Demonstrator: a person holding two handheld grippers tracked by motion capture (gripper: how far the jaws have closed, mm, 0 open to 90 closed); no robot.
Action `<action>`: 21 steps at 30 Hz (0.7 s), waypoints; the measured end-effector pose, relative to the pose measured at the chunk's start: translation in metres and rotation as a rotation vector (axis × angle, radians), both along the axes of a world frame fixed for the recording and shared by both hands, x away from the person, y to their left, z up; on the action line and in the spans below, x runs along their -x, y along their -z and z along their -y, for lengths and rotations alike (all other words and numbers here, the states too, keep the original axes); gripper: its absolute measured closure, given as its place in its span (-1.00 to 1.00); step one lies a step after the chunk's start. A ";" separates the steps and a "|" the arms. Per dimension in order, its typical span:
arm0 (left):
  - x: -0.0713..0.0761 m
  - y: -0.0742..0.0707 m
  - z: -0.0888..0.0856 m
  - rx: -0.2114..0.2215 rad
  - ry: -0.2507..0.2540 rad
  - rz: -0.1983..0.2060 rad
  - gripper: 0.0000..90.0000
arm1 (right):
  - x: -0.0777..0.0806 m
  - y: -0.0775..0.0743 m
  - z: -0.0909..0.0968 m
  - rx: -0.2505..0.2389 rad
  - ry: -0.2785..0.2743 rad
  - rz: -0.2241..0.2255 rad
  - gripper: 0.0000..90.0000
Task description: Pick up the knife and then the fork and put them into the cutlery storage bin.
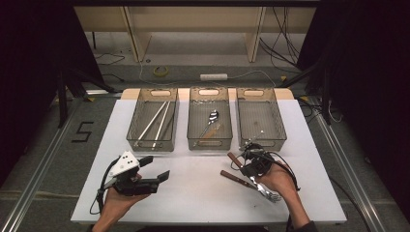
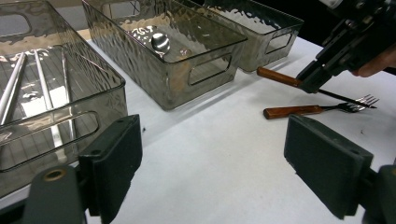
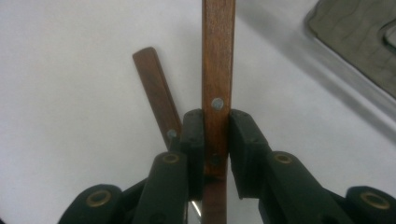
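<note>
Wooden-handled fork point(image 3: 217, 70) clamped by its handle in right gripper point(image 3: 215, 140), raised near the table's point(image 1: 193, 193) front right edge, over a second fork point(image 2: 299, 111) lying flat; left gripper point(image 2: 212, 163) jaws apart, empty

The high view looks forward and down from above the person's side of the white table point(image 1: 193, 193), taking in all three clear bins; the middle bin point(image 1: 209, 121) serves as landmark. The left gripper view sits low, left of that bin point(image 2: 177, 60), facing across toward the forks. The right gripper view hangs very close, probably just right of it, above a wooden fork handle point(image 3: 217, 70). All three views share the forks.
</note>
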State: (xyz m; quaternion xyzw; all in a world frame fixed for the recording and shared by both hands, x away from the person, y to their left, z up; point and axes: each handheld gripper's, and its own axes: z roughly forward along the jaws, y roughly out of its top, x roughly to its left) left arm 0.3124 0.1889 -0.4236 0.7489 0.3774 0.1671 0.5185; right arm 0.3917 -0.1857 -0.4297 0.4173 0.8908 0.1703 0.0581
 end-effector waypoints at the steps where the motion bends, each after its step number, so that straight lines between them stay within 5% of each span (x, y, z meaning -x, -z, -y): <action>1: 0.000 0.000 -0.001 0.002 0.000 -0.002 -0.58 | 0.000 -0.003 0.001 -0.008 0.001 0.010 0.72; 10: -0.001 0.000 -0.004 0.018 -0.009 -0.004 -0.58 | -0.001 -0.035 0.018 -0.083 0.019 0.085 0.72; 21: 0.000 0.000 -0.008 0.020 -0.022 -0.007 -0.58 | -0.029 -0.055 0.031 -0.135 0.042 0.119 0.72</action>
